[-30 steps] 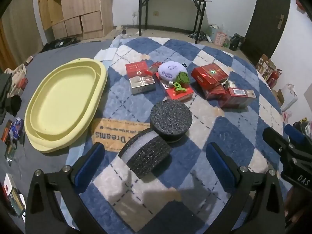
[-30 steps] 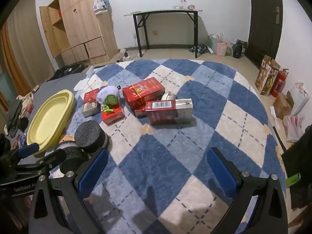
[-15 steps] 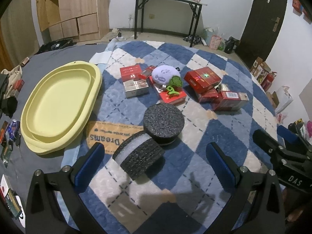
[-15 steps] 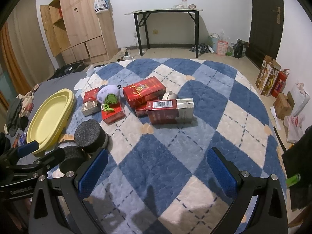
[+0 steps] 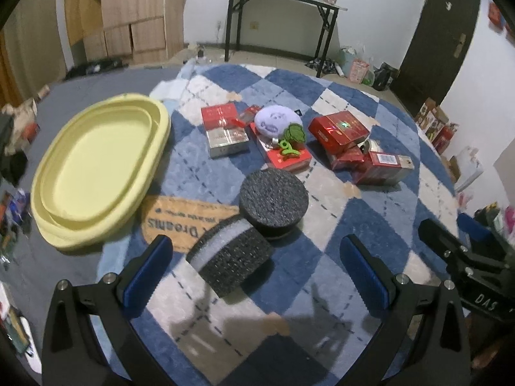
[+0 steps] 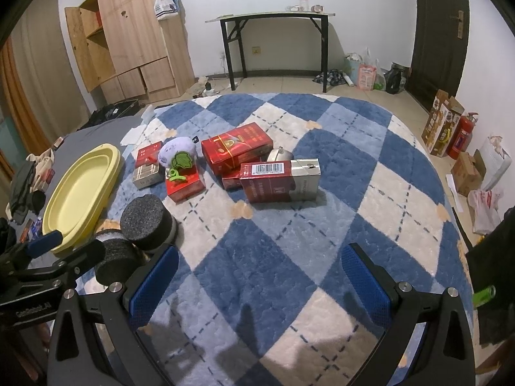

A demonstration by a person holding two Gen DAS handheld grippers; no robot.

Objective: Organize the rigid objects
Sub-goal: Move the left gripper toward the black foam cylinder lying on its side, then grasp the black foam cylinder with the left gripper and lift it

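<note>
Room with a blue-and-white diamond rug (image 6: 289,225)

White walls, a black-legged table (image 6: 273,38) at the far wall, a wooden cabinet (image 6: 125,41) at left, a dark door (image 6: 441,32) at right.

Two black foam discs lie on the checked rug: the flat disc (image 5: 273,197) rests face up, and the tilted disc (image 5: 232,259) leans just beside it, its white middle layer showing. Beyond them sit red boxes: a red-and-silver box (image 5: 224,130), a red box (image 5: 286,156) carrying a purple plush (image 5: 276,121) with a green leaf, and a cluster of red cartons (image 6: 254,164) touching one another. A yellow oval tray (image 5: 87,167) lies flat at the rug's left edge.
</note>
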